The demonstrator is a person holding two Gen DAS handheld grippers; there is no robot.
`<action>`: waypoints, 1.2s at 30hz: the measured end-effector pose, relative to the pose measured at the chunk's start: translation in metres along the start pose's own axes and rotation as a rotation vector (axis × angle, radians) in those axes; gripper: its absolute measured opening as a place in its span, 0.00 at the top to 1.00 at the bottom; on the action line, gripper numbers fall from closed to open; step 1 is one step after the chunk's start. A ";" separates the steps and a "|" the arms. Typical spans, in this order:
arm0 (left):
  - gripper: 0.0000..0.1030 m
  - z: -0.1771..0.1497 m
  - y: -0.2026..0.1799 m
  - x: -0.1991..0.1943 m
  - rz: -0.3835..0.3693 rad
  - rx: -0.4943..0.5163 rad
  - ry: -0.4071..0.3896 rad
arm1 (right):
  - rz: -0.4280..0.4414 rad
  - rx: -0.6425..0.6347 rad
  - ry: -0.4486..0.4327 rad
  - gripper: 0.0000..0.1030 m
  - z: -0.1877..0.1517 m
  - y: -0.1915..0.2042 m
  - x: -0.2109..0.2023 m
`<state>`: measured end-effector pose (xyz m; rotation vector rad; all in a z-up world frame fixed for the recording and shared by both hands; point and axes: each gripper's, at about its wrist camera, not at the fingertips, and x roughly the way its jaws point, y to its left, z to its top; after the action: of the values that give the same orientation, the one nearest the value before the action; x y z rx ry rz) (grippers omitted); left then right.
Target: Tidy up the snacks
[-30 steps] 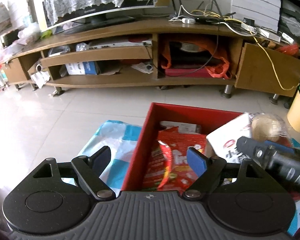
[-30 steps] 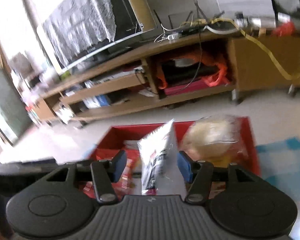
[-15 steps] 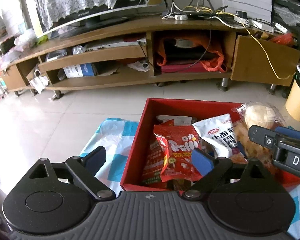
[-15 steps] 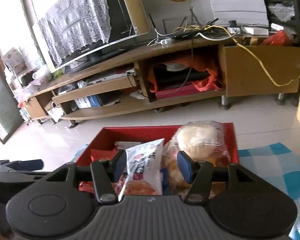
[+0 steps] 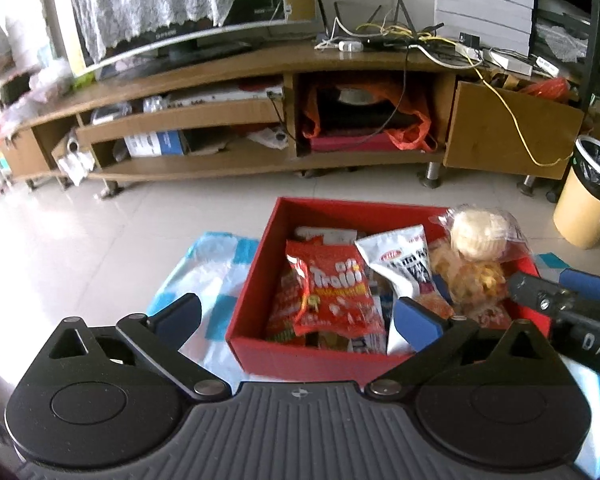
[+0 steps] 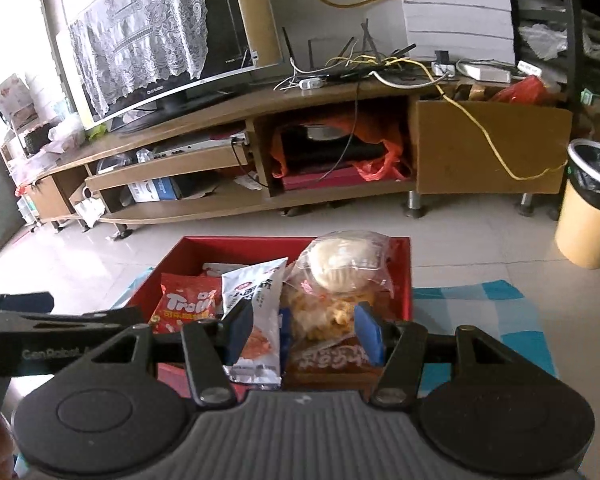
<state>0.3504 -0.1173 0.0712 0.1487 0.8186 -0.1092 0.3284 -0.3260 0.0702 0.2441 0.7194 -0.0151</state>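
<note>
Tiled floor (image 5: 100, 248), long wooden TV stand (image 5: 260, 80) at the back, bin (image 6: 592, 204) sitting off to the right. Red box (image 5: 260, 276) is sitting on a blue-and-white checked cloth (image 5: 204, 268) on the floor, holding the snacks: red Trolli bag (image 5: 332, 292) on its left side, white packet (image 5: 404, 264) standing up mid-box, bagged bun (image 5: 480, 232) lying on top of a bag of yellow crisps (image 6: 324, 316) on the right.

Left gripper (image 5: 296, 316) is hovering over the box's near-left corner, jaws having just been opening, now spread fully wide and gripping nothing (the box wall is merely below the gap).

Right gripper (image 6: 304, 332) is hovering at the near edge, jaws standing partly apart, nothing clamped; white packet and crisps showing behind the gap.
</note>
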 end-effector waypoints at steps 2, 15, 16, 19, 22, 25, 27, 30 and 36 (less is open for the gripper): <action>0.00 -0.006 0.003 -0.002 -0.006 -0.011 0.016 | -0.006 -0.003 0.007 0.49 -0.001 0.001 -0.007; 0.00 -0.042 0.009 -0.036 -0.049 -0.030 0.039 | -0.047 -0.066 0.015 0.48 -0.025 0.018 -0.068; 0.00 -0.046 0.008 -0.039 -0.050 -0.026 0.043 | -0.047 -0.066 0.019 0.48 -0.029 0.018 -0.072; 0.00 -0.059 0.005 -0.048 -0.054 -0.007 0.046 | -0.050 -0.068 0.038 0.47 -0.044 0.019 -0.084; 0.00 -0.071 -0.001 -0.059 -0.062 0.015 0.042 | -0.054 -0.064 0.062 0.47 -0.057 0.018 -0.093; 0.00 -0.082 -0.006 -0.071 -0.078 0.033 0.036 | -0.056 -0.047 0.077 0.47 -0.067 0.016 -0.102; 0.00 -0.090 -0.009 -0.077 -0.084 0.046 0.034 | -0.055 -0.036 0.080 0.47 -0.075 0.016 -0.109; 0.00 -0.102 -0.011 -0.084 -0.091 0.062 0.042 | -0.060 -0.037 0.094 0.47 -0.086 0.018 -0.118; 0.00 -0.117 -0.011 -0.097 -0.102 0.073 0.046 | -0.067 -0.034 0.113 0.47 -0.104 0.020 -0.135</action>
<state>0.1987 -0.1040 0.0621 0.1784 0.8684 -0.2323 0.1611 -0.2925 0.0871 0.1895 0.8397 -0.0535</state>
